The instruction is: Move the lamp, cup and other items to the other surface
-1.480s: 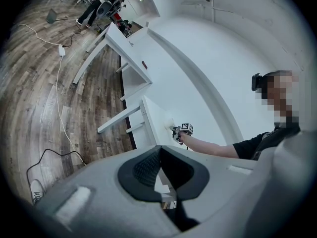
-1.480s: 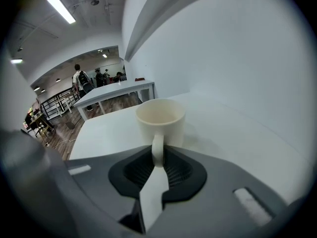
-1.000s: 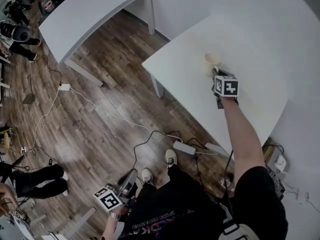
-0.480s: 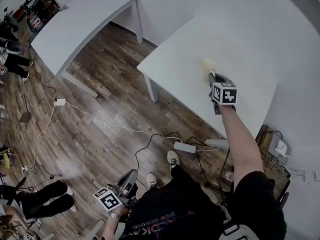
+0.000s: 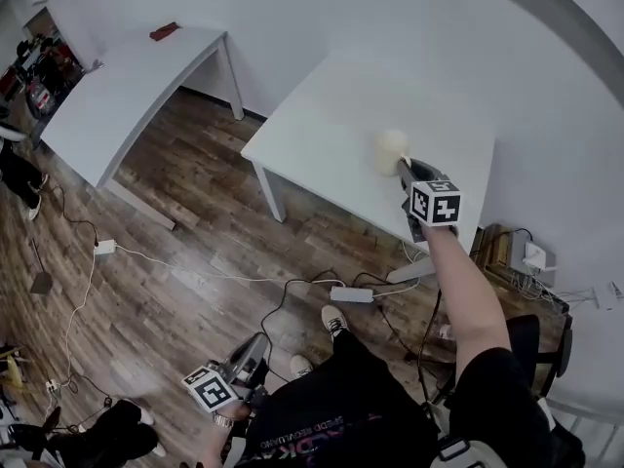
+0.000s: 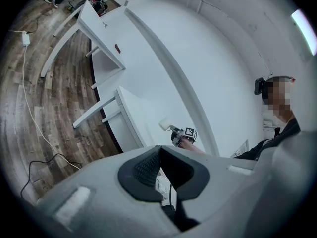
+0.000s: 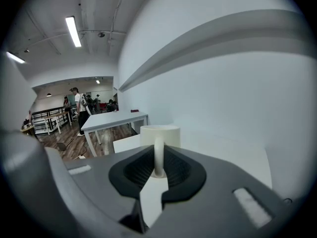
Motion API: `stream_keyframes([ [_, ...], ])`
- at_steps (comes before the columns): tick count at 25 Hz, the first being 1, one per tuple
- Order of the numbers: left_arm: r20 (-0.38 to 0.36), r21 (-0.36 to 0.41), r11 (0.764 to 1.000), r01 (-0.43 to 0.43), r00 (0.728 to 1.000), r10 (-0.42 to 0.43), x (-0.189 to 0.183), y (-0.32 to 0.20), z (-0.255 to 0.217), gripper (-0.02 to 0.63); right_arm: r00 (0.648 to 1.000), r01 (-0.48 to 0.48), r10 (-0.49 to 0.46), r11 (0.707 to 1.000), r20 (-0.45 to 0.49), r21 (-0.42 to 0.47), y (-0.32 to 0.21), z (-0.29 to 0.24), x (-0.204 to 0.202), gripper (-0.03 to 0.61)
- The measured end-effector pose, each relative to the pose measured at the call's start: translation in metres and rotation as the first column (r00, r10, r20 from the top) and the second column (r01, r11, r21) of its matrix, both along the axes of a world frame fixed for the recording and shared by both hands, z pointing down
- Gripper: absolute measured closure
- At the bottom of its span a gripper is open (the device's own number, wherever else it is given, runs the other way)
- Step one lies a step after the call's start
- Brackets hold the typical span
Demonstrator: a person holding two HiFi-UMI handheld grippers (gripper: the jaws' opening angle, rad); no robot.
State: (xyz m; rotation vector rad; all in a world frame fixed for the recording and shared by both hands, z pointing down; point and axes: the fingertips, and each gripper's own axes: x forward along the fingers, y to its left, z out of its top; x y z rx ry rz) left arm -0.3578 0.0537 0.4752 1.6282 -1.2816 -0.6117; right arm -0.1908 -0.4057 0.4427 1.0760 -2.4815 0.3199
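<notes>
**Jaws of the right gripper [image 7: 157, 171] clamp the cup's handle; left gripper [image 6: 159, 151] jaws closed on nothing**

In the right gripper view the two dark jaws stand a little apart, pinching the thin vertical handle [image 7: 158, 155] of the cream cup [image 7: 159, 134]. The cup sits upright just beyond the jaw tips with its body turned away from the camera. In the head view the person's right arm [image 5: 466, 291] is stretched out, and the cup hangs over the far part of the near surface [image 5: 312, 130], a white table set against the wall [image 5: 390, 18]. It looks raised clear of the top, though its base is hidden in the right gripper view.

The left gripper is held low by the person's waist, well apart from the cup and over the wooden floor [image 5: 185, 242]. Its own view shows the jaw tips meeting with nothing between them.

Another surface [image 5: 107, 91] — also white and longer — stands to the left, across a stretch of floor. A small reddish-brown object [image 5: 164, 31] lies near its far end; what it is cannot be told. A white power strip [image 5: 352, 293] and several cables lie on the floor beside the near surface's leg.
</notes>
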Motion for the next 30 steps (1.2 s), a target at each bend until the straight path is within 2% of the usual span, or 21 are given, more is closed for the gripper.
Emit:
stream_keyframes([
  [6,0.005,0.042,0.993,-0.113,0.994,0.113,0.009,0.004,-0.012,0.617,0.994,-0.107,0.105,0.993,0.041,0.043,0.044,-0.034,0.068,0.531],
  [10,0.007,0.056,0.978,-0.2,0.98,0.2,0.022,0.012,-0.014,0.617,0.98,-0.191,0.187,0.98,0.064,0.064,0.084,-0.048,0.122,0.531],
  [15,-0.005,0.056,0.943,-0.328,0.944,0.329,0.051,0.017,-0.012,0.617,0.951,-0.303,0.297,0.949,0.083,0.084,0.136,-0.06,0.194,0.529],
  [18,-0.016,0.055,0.91,-0.41,0.911,0.411,0.075,0.015,-0.012,0.617,0.929,-0.368,0.361,0.925,0.088,0.092,0.168,-0.066,0.238,0.529],
  [22,-0.008,0.063,0.865,-0.499,0.866,0.5,0.107,0.009,-0.015,0.617,0.877,-0.479,0.472,0.872,0.092,0.103,0.211,-0.073,0.311,0.529],
  [26,-0.022,0.071,0.821,-0.567,0.822,0.57,0.147,-0.003,-0.013,0.617,0.797,-0.604,0.598,0.79,0.09,0.102,0.253,-0.074,0.398,0.531],
  [28,-0.029,0.077,0.791,-0.607,0.792,0.61,0.177,-0.009,-0.012,0.617,0.761,-0.649,0.645,0.755,0.076,0.094,0.276,-0.07,0.439,0.529],
  [30,-0.031,0.08,0.75,-0.656,0.751,0.66,0.215,-0.011,-0.012,0.617,0.73,-0.684,0.682,0.724,0.057,0.091,0.3,-0.066,0.48,0.529],
])
